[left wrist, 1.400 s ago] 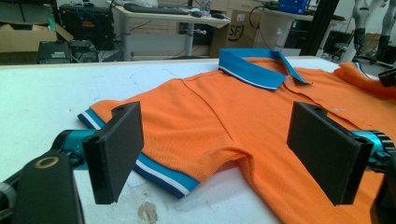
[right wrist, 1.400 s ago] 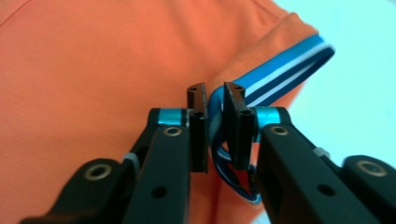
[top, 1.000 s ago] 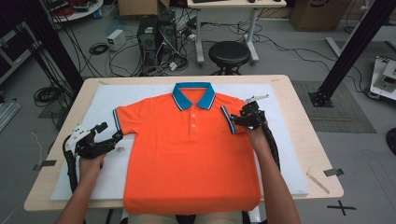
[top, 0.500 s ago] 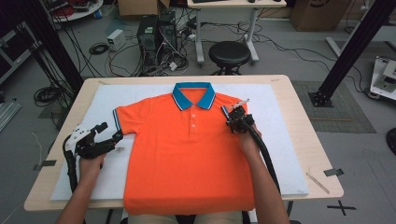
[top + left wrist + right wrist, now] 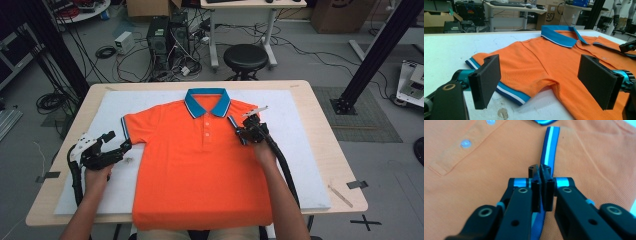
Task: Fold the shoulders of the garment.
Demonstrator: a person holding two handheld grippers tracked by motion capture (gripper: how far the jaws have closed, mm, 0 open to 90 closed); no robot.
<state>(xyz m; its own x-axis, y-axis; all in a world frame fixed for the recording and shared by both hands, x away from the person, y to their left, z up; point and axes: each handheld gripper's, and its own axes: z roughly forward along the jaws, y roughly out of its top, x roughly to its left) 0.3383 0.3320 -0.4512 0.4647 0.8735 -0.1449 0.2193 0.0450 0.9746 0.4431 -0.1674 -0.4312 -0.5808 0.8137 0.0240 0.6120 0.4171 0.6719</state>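
A round black stool (image 5: 245, 56) stands at top centre of the high view, beneath a white desk (image 5: 240, 4). Left of it sits a dark computer tower (image 5: 159, 37) amid tangled cables (image 5: 102, 51). A cardboard box (image 5: 336, 11) sits at upper right. A black taped cross (image 5: 365, 221) marks the floor at lower right.

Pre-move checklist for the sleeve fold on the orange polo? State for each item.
1. Right gripper shut on the right sleeve cuff; its jaws reopened slightly just now: ok.
2. How much fabric is pinched: cannot tell.
3. Right sleeve folded in over the polo shirt: ok.
4. Left gripper open, fingers astride the left sleeve, nothing gripped: ok.
5. Left sleeve flat on the white mat: ok.
6. Collar lying flat: ok.
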